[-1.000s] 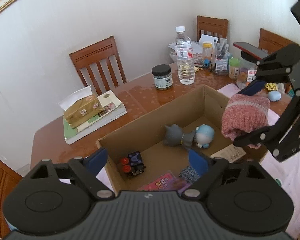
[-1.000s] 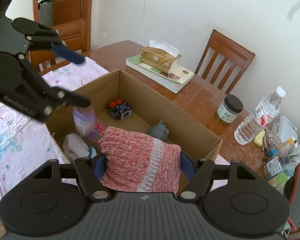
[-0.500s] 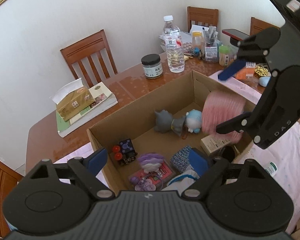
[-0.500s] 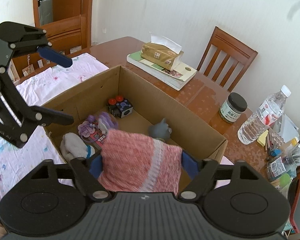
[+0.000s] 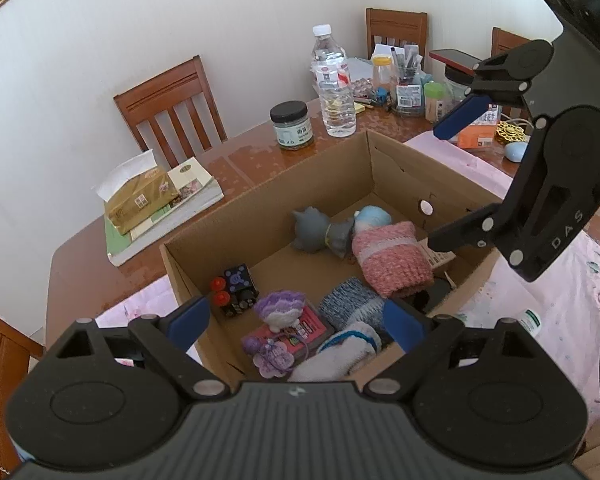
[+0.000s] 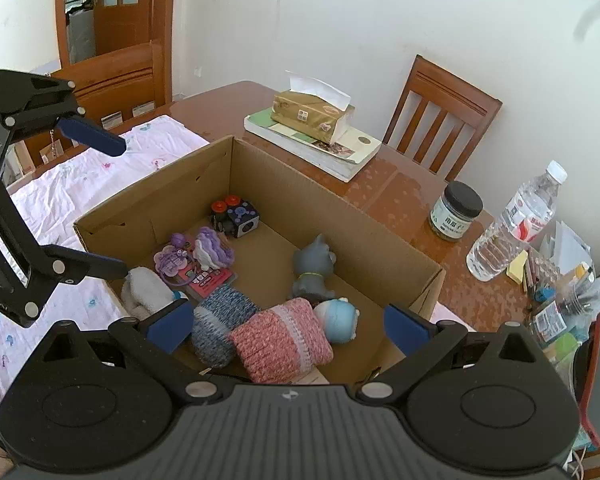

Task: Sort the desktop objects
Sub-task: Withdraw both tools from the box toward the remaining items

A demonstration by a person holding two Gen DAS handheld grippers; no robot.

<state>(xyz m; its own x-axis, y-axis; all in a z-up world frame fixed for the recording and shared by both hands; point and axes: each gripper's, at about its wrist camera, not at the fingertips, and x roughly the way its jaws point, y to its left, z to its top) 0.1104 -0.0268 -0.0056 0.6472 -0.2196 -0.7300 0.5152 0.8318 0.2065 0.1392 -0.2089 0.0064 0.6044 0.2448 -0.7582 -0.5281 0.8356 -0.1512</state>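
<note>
Lying in the box (image 6: 340, 216): pink sock (image 6: 282, 344), blue sock (image 6: 222, 320), grey cat (image 6: 314, 268), cube (image 6: 238, 216). Right gripper (image 6: 288, 326) jaws just opened wide, empty above the pink sock. Left gripper (image 5: 298, 324) open, empty.

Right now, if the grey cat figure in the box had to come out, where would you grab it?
Take the grey cat figure across its narrow neck at the collar, coming from above. It lies on the cardboard box floor, ears toward the far wall; the pink knit roll crowds the near side.
</note>
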